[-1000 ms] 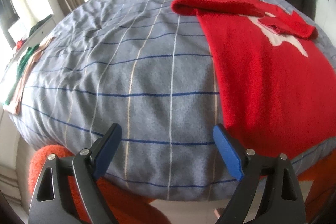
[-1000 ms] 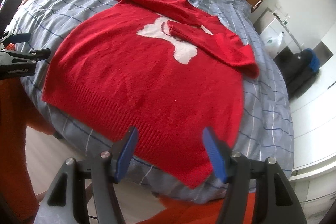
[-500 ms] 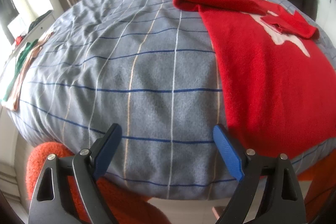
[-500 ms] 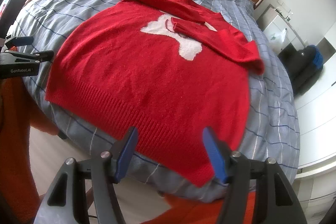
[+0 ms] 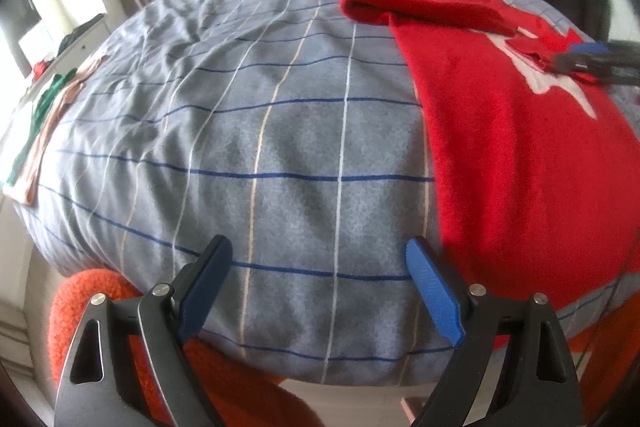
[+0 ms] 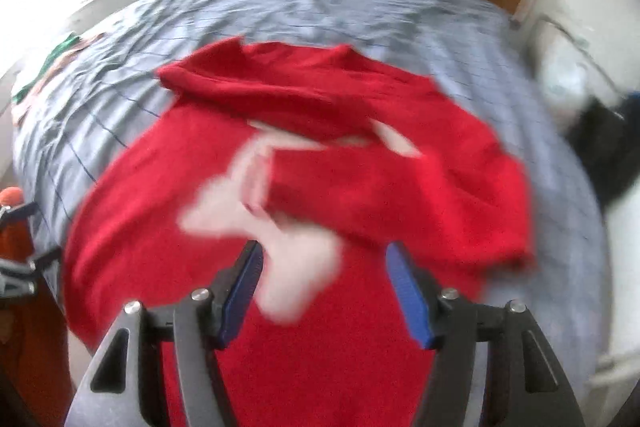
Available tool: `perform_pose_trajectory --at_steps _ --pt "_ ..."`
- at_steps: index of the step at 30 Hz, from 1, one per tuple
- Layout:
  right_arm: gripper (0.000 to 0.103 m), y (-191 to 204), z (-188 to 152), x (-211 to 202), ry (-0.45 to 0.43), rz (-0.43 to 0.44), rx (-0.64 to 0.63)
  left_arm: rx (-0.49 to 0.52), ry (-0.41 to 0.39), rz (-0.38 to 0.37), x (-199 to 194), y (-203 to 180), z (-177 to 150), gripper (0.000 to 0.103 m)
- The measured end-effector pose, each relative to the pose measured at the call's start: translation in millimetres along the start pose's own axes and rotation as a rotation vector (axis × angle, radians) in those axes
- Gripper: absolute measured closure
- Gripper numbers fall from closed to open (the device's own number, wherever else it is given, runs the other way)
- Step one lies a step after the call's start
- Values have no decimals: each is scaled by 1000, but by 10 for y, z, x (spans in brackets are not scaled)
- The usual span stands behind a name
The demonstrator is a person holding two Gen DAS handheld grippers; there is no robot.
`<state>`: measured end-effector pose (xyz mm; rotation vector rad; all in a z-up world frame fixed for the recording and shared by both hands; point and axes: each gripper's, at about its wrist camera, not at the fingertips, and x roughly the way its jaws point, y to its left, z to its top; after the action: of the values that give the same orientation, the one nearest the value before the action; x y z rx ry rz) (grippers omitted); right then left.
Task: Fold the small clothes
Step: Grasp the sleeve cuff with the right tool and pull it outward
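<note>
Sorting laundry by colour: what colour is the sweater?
Red sweater with a white motif; left wrist view is sharpest.

- Red knit sweater (image 5: 512, 155) lies flat on my bed, body spread out, hem toward me.
- White shape (image 6: 288, 227) on its chest, partly covered.
- Both sleeves folded in across the chest; the far one (image 6: 280, 95) lies along the top edge.
- My right view is blurred, so finer detail is unclear.

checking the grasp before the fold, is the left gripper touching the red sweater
Apart. In the left wrist view the open left gripper frames only the grey checked bedspread; the red sweater lies to its right, fingers clear of it.
</note>
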<state>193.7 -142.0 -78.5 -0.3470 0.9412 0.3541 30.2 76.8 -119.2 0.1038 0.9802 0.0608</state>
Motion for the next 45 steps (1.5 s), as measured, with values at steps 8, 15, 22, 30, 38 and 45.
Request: perform_pose_trajectory --at_steps 8,15,22,30,38,45 --pt "96 -398 59 298 -46 45 189 -34 15 -4 33 80 7 13" --pt "96 -2235 -706 -886 -224 -221 592 -35 7 -3 27 45 9 13" --pt "96 -3389 -1954 -1233 -145 -367 947 -3 17 24 66 -49 1 13" --pt "90 -3580 -2812 -873 -249 -120 1275 43 7 63 46 -117 -47 13" --pt "55 -3645 -3098 -941 -384 1 1447 51 7 68 41 -116 -72 13" --pt "100 -3665 -3196 -793 -258 -101 1508 47 11 68 47 -109 -76 13"
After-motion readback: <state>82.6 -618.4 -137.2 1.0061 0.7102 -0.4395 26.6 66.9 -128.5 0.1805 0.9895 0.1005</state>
